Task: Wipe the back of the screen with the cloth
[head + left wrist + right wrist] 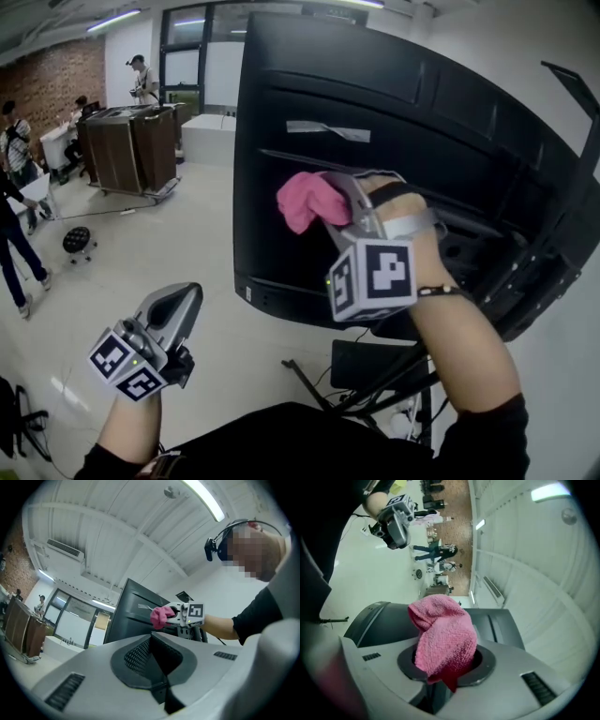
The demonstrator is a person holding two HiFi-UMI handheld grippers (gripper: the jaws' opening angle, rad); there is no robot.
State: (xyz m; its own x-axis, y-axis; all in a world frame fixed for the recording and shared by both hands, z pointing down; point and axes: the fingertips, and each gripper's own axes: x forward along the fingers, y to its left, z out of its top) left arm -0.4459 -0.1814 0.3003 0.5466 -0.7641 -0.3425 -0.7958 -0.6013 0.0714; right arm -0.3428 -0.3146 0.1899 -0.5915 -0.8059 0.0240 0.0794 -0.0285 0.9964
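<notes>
The black back of the big screen [394, 103] fills the upper right of the head view, tilted on its stand. A crumpled pink cloth [309, 200] is pressed against the screen's middle panel, and my right gripper [330, 208] is shut on it. In the right gripper view the cloth [443, 639] bulges out of the jaws of the right gripper [444, 663], with the dark screen back [499, 623] behind. My left gripper [180, 305] hangs low at the left, away from the screen, shut on nothing. The left gripper view looks past the left gripper [157, 667] at the cloth [161, 616] and the screen [129, 616].
A strip of grey tape [328, 130] sticks to the screen's back. Stand legs and cables [375, 398] lie under the screen. Far left are brown cabinets on a cart [131, 145], a black stool [77, 241] and several people [19, 234] on the pale floor.
</notes>
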